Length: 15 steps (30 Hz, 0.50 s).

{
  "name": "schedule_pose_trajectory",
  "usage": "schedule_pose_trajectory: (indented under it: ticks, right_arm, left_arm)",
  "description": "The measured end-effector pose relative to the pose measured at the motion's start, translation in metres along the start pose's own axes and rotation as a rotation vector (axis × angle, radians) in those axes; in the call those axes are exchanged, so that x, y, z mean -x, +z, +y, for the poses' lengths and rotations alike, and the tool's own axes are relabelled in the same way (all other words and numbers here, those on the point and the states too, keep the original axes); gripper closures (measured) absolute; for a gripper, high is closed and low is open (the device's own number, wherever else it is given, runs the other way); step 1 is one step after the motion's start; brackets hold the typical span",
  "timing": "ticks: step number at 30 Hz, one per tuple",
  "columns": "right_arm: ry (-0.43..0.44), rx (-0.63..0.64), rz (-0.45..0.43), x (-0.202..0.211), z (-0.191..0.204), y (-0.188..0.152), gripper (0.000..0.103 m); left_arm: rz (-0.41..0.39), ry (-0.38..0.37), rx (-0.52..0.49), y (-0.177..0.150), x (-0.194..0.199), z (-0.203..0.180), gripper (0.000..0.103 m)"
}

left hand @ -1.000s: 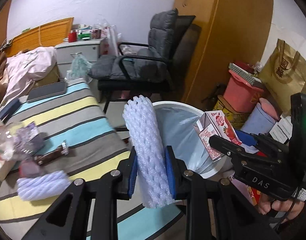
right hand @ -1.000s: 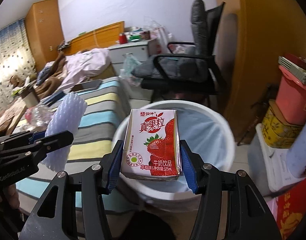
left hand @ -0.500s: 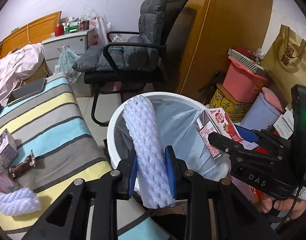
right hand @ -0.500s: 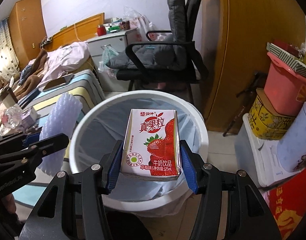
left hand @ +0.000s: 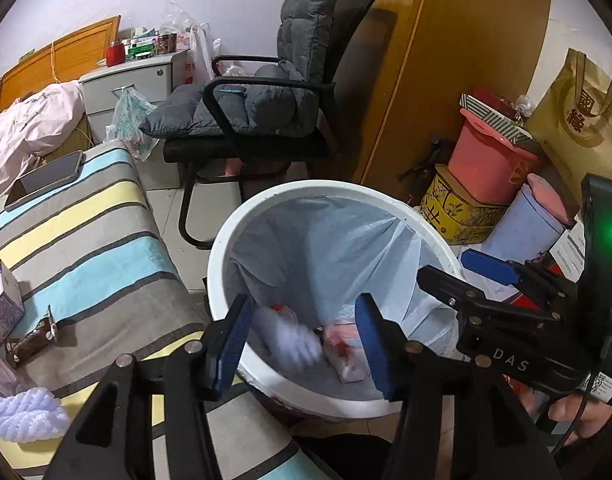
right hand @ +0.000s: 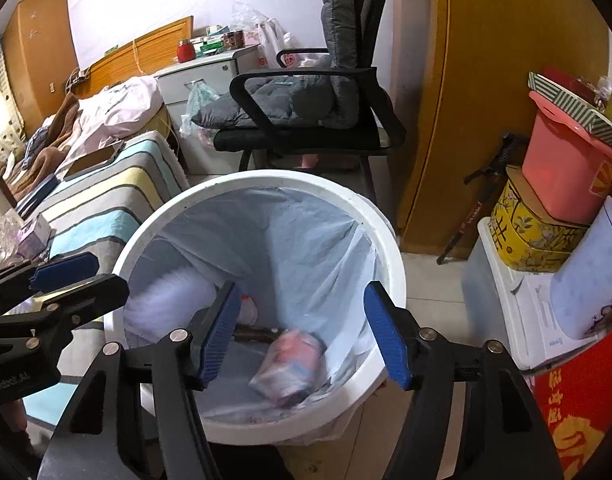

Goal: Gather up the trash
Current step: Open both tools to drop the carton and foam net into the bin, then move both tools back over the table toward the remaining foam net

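A white trash bin (left hand: 265,204) with a pale blue liner stands on the floor beside the striped bed; it also shows in the right wrist view (right hand: 289,178). Both grippers are open and empty above its rim: my left gripper (left hand: 303,344) and my right gripper (right hand: 301,332). Inside the bin, blurred, lie the white foam net sleeve (left hand: 291,340) and the strawberry milk carton (left hand: 344,354). In the right wrist view the sleeve (right hand: 173,304) rests against the left wall and the carton (right hand: 289,364) lies on the bottom.
The striped bed (left hand: 77,236) holds another foam net (left hand: 25,410), a small box (left hand: 1,300), a wrapper (left hand: 31,338) and a phone (left hand: 45,178). A black chair (left hand: 265,112) stands behind the bin. Boxes and a pink tub (left hand: 490,164) are stacked at right.
Both grippers have opened over the bin. The foam sleeve and the milk carton have dropped out of them into the bin.
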State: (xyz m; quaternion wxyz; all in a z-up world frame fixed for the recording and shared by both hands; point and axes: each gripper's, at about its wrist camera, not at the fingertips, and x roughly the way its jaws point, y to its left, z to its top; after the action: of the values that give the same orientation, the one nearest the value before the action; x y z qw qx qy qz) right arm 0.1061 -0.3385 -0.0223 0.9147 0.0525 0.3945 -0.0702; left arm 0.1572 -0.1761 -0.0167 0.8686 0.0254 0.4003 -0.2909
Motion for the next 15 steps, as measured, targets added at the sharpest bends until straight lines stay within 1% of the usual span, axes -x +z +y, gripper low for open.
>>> schedule_pose_trajectory:
  ticks: [6,12,15]
  right_arm:
    - [0.002,0.001,-0.017,0.005,0.004,-0.001,0.038]
    - [0.019,0.012,-0.039,0.012,0.012,-0.001,0.038]
    - [0.037,0.022,-0.049,0.015,0.020,-0.002,0.038]
  left_arm:
    - [-0.019,0.009,0.020,-0.005,0.012,0.010,0.047]
    - [-0.049,0.044,0.024,-0.015,0.031,0.022,0.047]
    - [-0.069,0.068,0.040,-0.022,0.045,0.036,0.046]
